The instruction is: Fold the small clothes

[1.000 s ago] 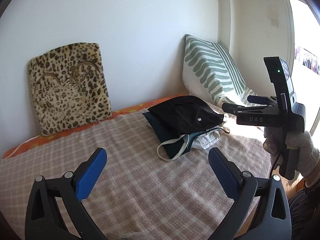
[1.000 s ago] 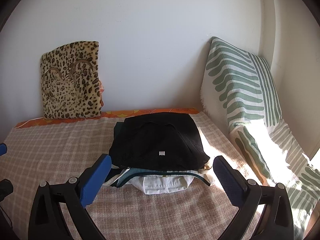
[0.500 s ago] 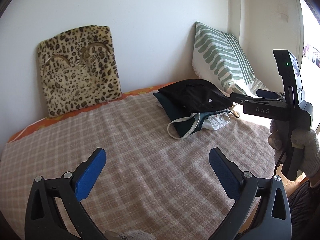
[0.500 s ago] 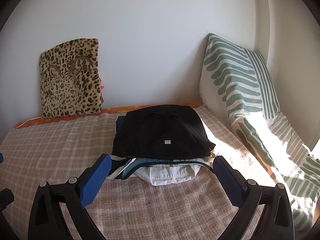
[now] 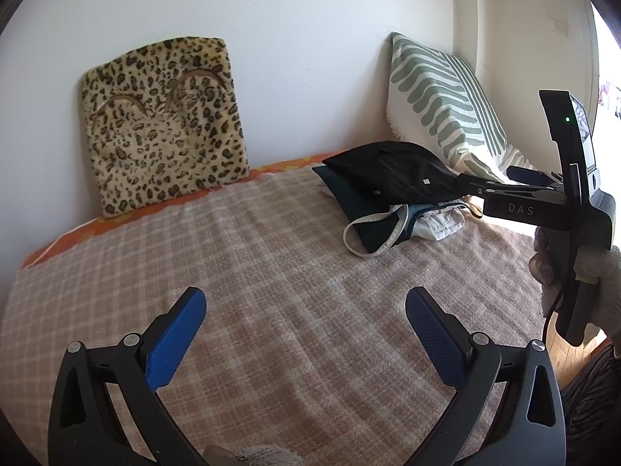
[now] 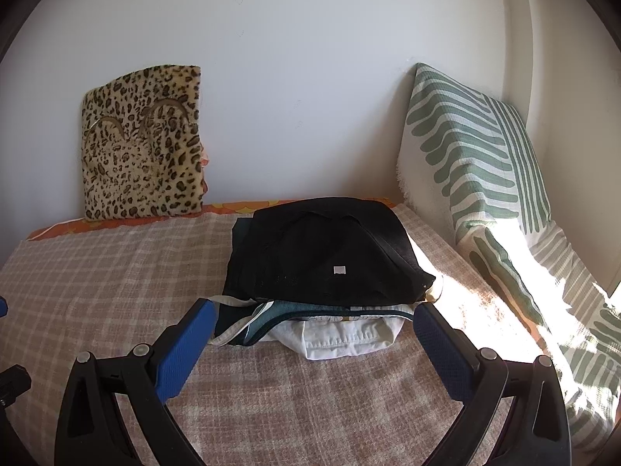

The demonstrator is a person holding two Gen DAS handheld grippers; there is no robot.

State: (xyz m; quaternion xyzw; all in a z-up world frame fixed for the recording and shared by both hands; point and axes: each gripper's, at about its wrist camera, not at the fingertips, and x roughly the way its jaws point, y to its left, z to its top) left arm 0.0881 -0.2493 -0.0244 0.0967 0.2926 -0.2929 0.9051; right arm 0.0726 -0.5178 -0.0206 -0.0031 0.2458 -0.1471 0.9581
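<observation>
Right wrist, soft black garment (image 6: 330, 252), checked blanket (image 6: 116, 272)

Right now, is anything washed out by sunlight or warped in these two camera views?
Right wrist view: sunlight blows out the striped pillow and nearby blanket; the black garment loses fold detail. Left wrist view: the window edge is overexposed. Both views bend at their dark fisheye corners.

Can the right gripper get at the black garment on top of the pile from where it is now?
Probably yes. The right gripper is open and faces the pile head-on, and the black garment lies on top with nothing over it. Only bare checked blanket lies around the pile.
</observation>
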